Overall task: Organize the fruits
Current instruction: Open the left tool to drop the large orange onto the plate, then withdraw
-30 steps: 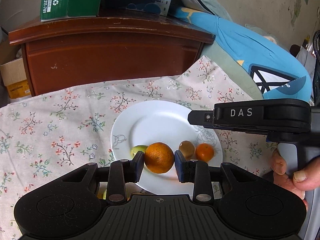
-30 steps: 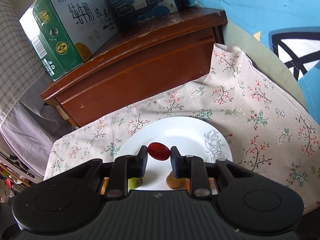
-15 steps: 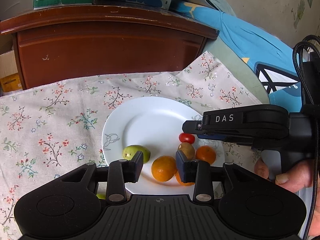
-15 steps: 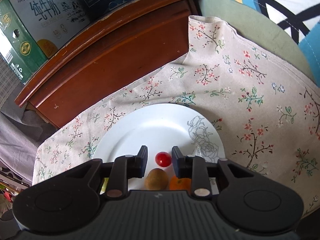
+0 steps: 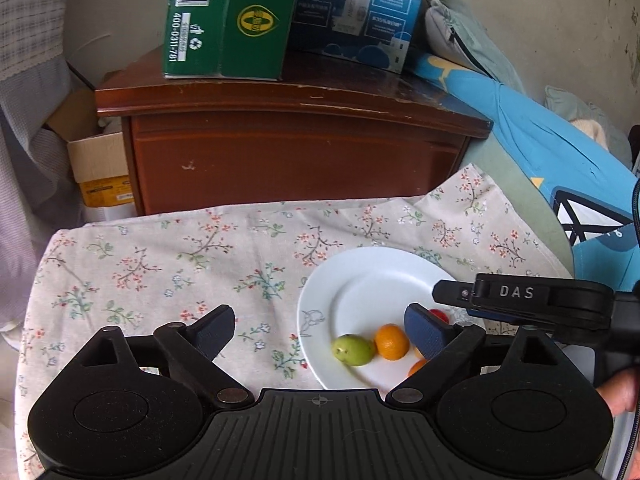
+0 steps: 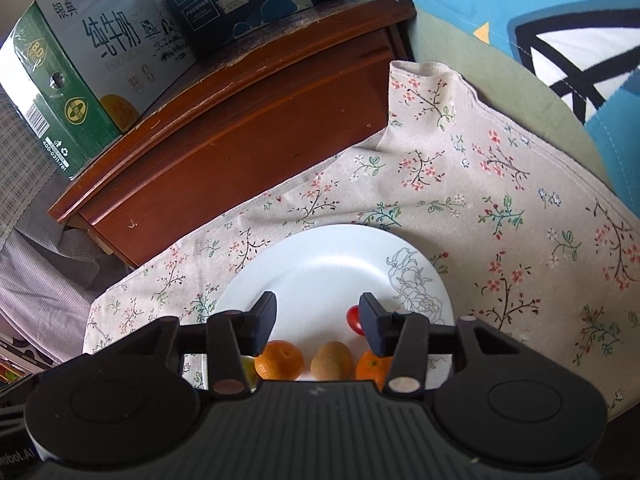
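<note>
Both grippers are matte black plastic with ribbed bodies, round side discs, silver pivot screws and dark blue finger pads (image 5: 424,332), and the right gripper (image 5: 520,300) carries white "DAS" lettering.

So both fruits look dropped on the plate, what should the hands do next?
Probably lift both clear. The left gripper and right gripper are opening with nothing between the pads; the oranges, kiwi and cherry tomato rest on the white plate.
</note>
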A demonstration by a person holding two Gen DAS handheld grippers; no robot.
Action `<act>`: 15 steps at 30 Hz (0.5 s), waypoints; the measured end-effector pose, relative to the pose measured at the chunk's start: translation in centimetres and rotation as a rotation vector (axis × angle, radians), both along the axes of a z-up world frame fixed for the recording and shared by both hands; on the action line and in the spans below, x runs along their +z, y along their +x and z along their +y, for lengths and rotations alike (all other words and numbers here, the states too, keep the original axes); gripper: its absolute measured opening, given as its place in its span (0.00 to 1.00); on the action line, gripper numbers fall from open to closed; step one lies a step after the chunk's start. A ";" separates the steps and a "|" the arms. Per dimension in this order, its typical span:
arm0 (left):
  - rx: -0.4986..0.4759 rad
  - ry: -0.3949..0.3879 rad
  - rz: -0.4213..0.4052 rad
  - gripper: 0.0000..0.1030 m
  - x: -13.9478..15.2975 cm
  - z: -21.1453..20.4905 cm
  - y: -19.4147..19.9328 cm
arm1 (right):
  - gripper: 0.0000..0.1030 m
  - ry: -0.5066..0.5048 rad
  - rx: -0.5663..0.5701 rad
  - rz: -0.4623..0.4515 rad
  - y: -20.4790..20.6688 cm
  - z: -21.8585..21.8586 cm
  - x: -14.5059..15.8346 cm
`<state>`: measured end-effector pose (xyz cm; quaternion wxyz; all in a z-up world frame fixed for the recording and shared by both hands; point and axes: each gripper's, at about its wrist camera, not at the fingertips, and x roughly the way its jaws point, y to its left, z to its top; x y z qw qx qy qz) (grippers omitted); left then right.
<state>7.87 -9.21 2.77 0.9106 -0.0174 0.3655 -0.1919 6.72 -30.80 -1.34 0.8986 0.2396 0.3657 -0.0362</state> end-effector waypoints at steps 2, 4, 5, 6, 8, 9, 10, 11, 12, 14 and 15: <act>0.004 0.003 -0.005 0.91 0.6 0.9 -0.2 | 0.47 0.004 0.006 -0.005 -0.6 0.3 0.3; 0.004 0.004 -0.008 0.91 1.2 1.9 -0.5 | 0.48 0.001 0.019 -0.012 -1.2 0.7 0.7; 0.003 0.001 -0.007 0.92 1.5 2.3 -0.7 | 0.49 0.000 0.024 -0.016 -1.4 0.9 0.8; 0.002 -0.006 -0.004 0.92 1.7 2.8 -0.9 | 0.49 0.000 0.031 -0.020 -1.7 1.1 1.0; 0.009 -0.021 0.000 0.93 2.0 3.8 -1.3 | 0.50 -0.006 0.046 -0.027 -2.2 1.7 1.4; 0.017 -0.023 -0.002 0.93 2.2 4.3 -1.5 | 0.50 -0.013 0.055 -0.032 -2.5 2.0 1.5; 0.026 -0.021 -0.003 0.93 2.3 4.7 -1.7 | 0.50 -0.019 0.063 -0.034 -2.8 2.4 1.6; 0.033 -0.017 -0.003 0.93 2.3 5.0 -1.9 | 0.50 -0.018 0.069 -0.035 -3.1 2.7 1.7; 0.038 -0.013 -0.003 0.93 2.4 5.4 -2.0 | 0.50 -0.012 0.073 -0.035 -3.3 2.9 1.6; 0.049 -0.005 -0.008 0.93 2.5 6.0 -2.3 | 0.50 0.005 0.079 -0.033 -4.0 3.3 1.6; 0.057 -0.002 -0.010 0.93 2.6 6.4 -2.5 | 0.50 0.011 0.084 -0.032 -4.4 3.6 1.5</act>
